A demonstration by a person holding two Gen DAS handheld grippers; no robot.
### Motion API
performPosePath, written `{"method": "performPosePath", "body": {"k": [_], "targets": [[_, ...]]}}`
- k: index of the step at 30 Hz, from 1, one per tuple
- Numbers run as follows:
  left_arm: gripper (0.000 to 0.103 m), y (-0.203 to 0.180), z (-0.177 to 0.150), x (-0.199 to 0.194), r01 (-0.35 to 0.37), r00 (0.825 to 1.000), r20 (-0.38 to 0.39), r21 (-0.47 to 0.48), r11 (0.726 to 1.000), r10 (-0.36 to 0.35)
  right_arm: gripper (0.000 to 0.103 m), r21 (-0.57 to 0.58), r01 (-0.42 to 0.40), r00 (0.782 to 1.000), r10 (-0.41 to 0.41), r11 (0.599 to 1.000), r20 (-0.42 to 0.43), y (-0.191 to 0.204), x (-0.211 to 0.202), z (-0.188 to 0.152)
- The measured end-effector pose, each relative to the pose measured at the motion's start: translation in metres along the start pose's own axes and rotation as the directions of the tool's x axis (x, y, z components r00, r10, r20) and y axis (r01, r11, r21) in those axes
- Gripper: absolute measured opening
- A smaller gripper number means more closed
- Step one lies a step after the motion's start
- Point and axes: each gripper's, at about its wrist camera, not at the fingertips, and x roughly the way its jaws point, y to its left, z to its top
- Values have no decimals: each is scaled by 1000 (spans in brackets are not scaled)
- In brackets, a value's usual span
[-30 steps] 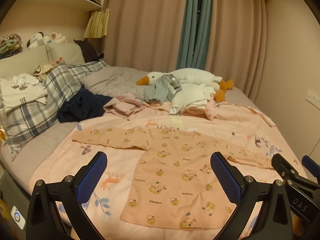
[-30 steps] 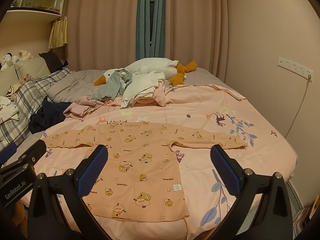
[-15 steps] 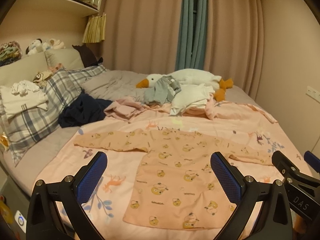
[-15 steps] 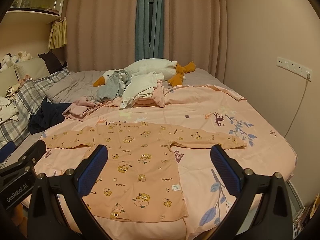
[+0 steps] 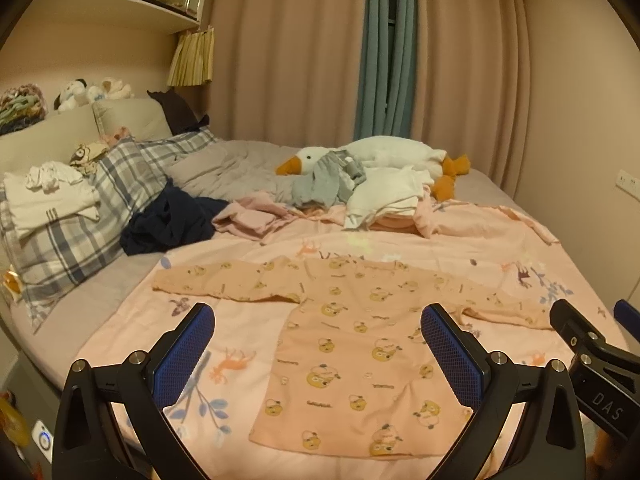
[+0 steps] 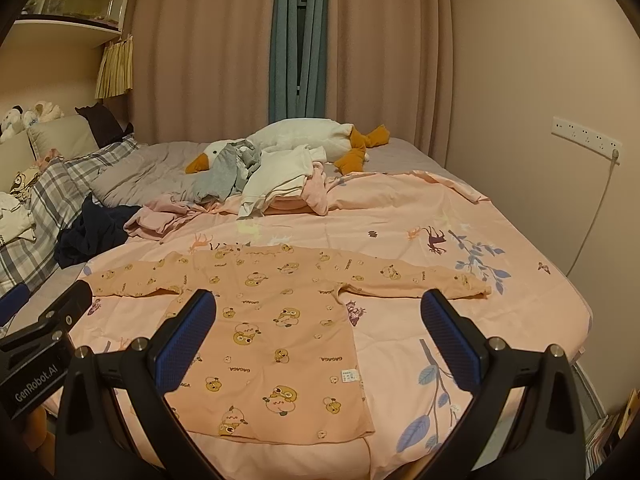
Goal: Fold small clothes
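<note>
Meanwhile, a peach bear-print shirt lies flat, sleeves spread, across the lower centre of both views on a pink bedspread. Left gripper and right gripper hover above it, jaws wide apart, gripping nothing. A goose plush rests beyond, centre frame.

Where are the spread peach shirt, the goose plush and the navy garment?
peach shirt (image 6: 276, 320): right wrist view, chest panel.
goose plush (image 6: 304, 136): right wrist view, white body.
navy garment (image 5: 168, 224): left wrist view, crumpled middle.
</note>
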Motion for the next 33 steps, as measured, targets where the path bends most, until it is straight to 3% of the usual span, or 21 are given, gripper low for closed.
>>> {"method": "performPosePath", "body": {"k": [33], "targets": [[102, -2, 2, -8, 14, 1000, 26, 21, 1000, -14, 103, -19, 12, 1000, -12, 1000, 8, 3, -4, 1]]}}
